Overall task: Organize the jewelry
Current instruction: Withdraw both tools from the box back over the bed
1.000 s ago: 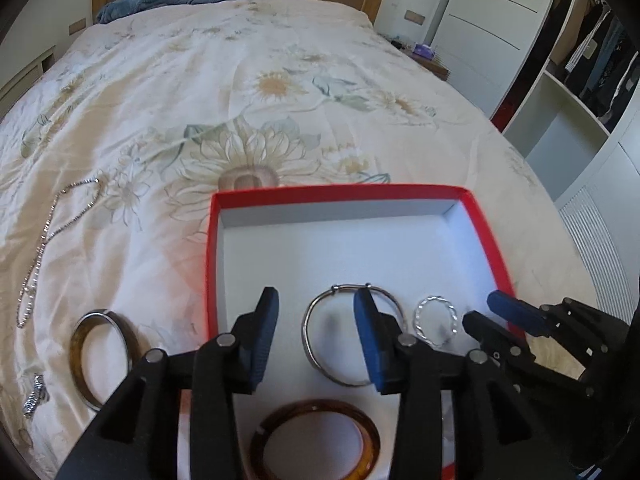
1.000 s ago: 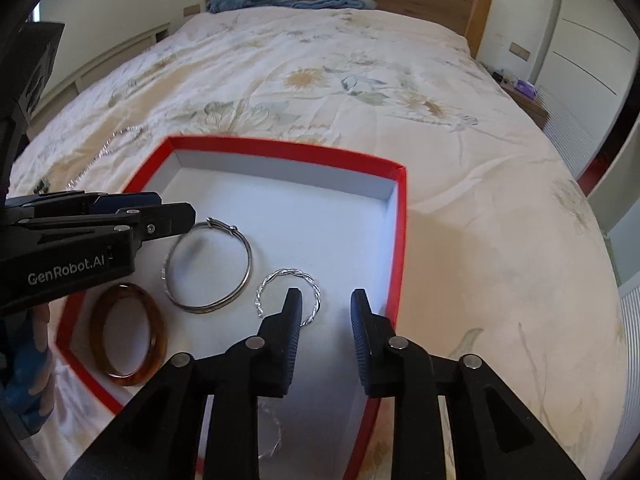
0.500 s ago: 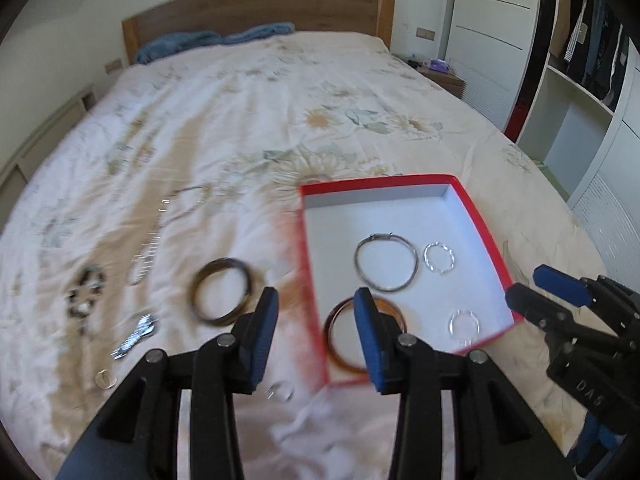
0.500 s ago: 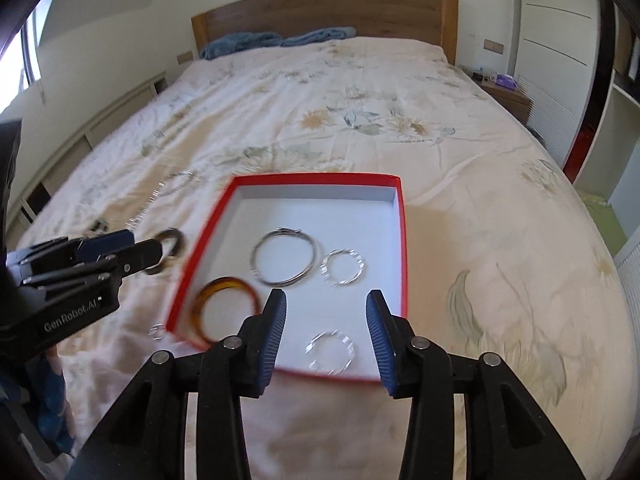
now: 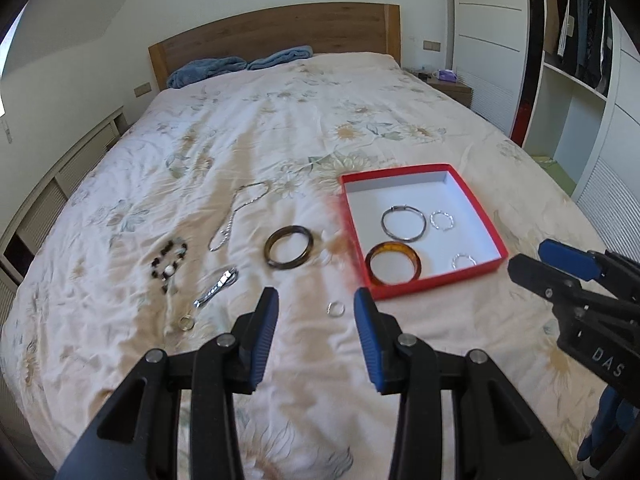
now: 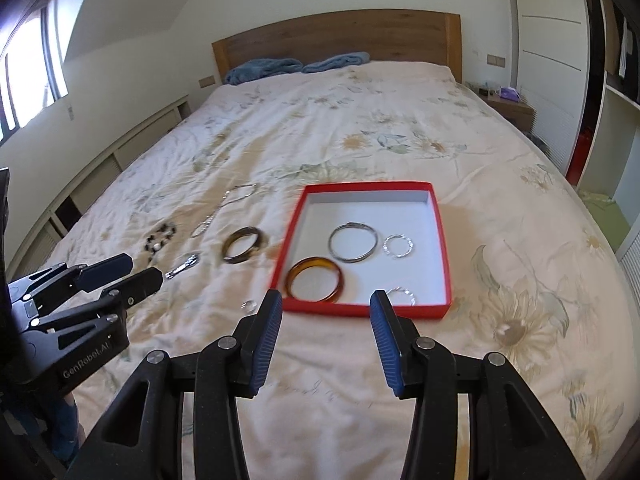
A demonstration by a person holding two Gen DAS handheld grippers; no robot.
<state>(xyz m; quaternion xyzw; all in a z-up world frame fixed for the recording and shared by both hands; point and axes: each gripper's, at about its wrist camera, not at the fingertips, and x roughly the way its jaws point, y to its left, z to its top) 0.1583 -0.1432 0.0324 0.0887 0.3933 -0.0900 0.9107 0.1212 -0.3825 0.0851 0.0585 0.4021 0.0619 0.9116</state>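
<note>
A red box (image 5: 476, 196) (image 6: 444, 240) with a white floor lies on the bed. It holds an amber bangle (image 5: 394, 267) (image 6: 315, 285), a silver bangle (image 5: 403, 222) (image 6: 353, 243) and two small twisted silver rings (image 5: 442, 220) (image 5: 464, 261). On the bedspread left of it lie a dark bangle (image 5: 289, 247) (image 6: 245, 245), a silver chain (image 5: 240, 212), a black bead bracelet (image 5: 170, 261), a silver clasp piece (image 5: 216, 286) and two small rings (image 5: 336, 309) (image 5: 186, 322). My left gripper (image 5: 316, 312) is open and empty, above the bed's near end. My right gripper (image 6: 325, 320) is open and empty, just short of the box.
The floral bedspread (image 5: 280, 128) covers a wide bed with a wooden headboard (image 5: 276, 36) and blue folded blankets (image 5: 240, 65). White wardrobes (image 5: 492, 40) and open shelves (image 5: 576, 92) stand to the right. A low cabinet (image 6: 80, 184) runs along the left.
Both grippers have pulled back and up from the box, so the whole bed and the loose jewelry are now in view. The right gripper has opened wider.
</note>
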